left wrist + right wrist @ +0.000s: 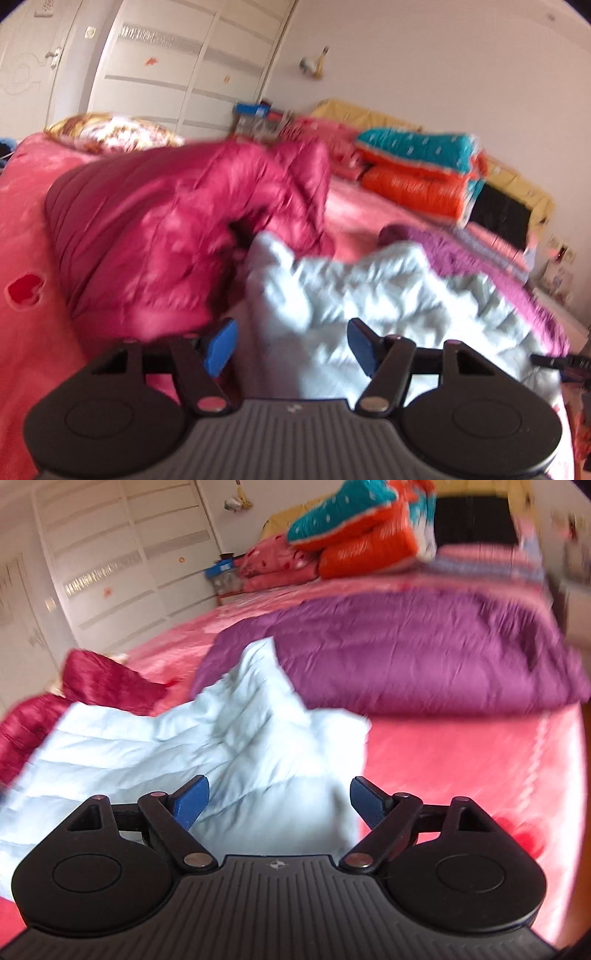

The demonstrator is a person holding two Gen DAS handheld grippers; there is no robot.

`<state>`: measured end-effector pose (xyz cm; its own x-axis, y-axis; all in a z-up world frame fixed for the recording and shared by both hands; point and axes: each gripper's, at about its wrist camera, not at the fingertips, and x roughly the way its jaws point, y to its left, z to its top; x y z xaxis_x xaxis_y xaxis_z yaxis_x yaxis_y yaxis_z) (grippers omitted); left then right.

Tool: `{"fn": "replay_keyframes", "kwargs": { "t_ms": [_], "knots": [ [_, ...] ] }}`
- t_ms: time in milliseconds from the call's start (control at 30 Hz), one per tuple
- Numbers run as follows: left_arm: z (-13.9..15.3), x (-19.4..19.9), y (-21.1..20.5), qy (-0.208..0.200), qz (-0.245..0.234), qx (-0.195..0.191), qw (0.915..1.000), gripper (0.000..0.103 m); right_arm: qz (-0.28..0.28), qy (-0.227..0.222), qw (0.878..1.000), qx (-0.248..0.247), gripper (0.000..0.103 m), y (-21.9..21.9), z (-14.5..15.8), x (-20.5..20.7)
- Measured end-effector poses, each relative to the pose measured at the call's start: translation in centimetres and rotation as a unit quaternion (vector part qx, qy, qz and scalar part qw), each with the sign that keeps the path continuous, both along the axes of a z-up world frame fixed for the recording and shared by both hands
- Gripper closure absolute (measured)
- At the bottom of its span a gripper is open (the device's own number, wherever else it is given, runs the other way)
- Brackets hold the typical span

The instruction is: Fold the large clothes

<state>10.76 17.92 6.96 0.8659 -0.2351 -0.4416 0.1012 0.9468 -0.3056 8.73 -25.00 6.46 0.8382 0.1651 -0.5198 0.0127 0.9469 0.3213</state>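
On my left wrist view, the left tongs are spread with nothing between the blue pads, hanging over the crumpled pale blue quilted jacket on the pink bed, with a crimson puffer jacket bunched up just left of it and touching it. Over on the right wrist view, my right tongs gape wide and empty above that same pale blue jacket, whose far tip lies on a purple padded coat spread flat across the bed, folded orange-and-teal quilts stacked at the far end.
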Motion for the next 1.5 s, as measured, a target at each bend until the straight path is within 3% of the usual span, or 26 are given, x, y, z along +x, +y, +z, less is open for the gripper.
{"fn": "replay_keyframes", "kwargs": {
  "t_ms": [67,100,167,200,267,333,500,733,1033,1200,1333,1400,1467,1500],
  "knots": [
    [-0.5,0.2,-0.1,0.016,-0.008,-0.004,0.9998,0.038,-0.004,0.005,1.000,0.013,0.006,0.1,-0.7,0.1],
    [-0.8,0.4,-0.2,0.025,-0.012,-0.007,0.9996,0.038,-0.006,0.012,1.000,0.021,0.021,0.1,-1.2,0.3],
    [-1.4,0.7,-0.2,0.047,-0.017,-0.021,0.9985,0.042,-0.011,0.023,0.999,0.031,0.032,0.2,-1.8,0.4],
    [-1.9,0.9,-0.2,0.060,-0.023,-0.035,0.9974,0.053,-0.013,0.025,0.999,0.039,0.041,0.4,-2.0,0.4],
    [-2.5,1.1,-0.2,0.077,-0.029,-0.056,0.9951,0.063,-0.020,0.027,0.997,0.067,0.053,0.6,-2.1,-0.3],
    [-2.5,1.1,-0.5,0.079,-0.039,-0.050,0.9949,0.075,-0.029,0.038,0.994,0.099,0.066,0.5,-2.2,-0.8],
    [-2.5,0.1,0.0,0.117,-0.045,-0.090,0.9880,0.087,-0.045,0.063,0.984,0.160,0.078,-0.1,-1.9,-3.5],
    [-1.6,-4.7,0.6,0.147,-0.061,-0.082,0.9839,0.090,-0.046,0.088,0.972,0.212,0.083,0.6,-1.9,-8.5],
    [-0.1,-12.2,1.8,0.171,-0.079,-0.068,0.9798,0.096,-0.060,0.094,0.962,0.249,0.085,2.7,-1.2,-18.6],
    [-0.4,-13.1,2.0,0.179,-0.080,-0.063,0.9787,0.093,-0.083,0.114,0.953,0.268,0.084,2.6,-2.0,-21.6],
    [0.5,-13.7,2.4,0.158,-0.060,-0.057,0.9840,0.087,-0.095,0.110,0.961,0.236,0.073,2.8,-1.7,-22.0],
    [1.7,-14.3,2.4,0.134,-0.049,-0.034,0.9893,0.075,-0.098,0.104,0.966,0.216,0.065,3.0,-1.0,-21.9],
    [3.0,-15.2,2.2,0.108,-0.038,-0.016,0.9933,0.066,-0.102,0.085,0.972,0.196,0.053,3.2,0.0,-22.0],
    [3.7,-15.6,2.0,0.092,-0.040,-0.008,0.9949,0.063,-0.105,0.074,0.975,0.182,0.040,3.2,0.3,-23.0]
  ]
}}
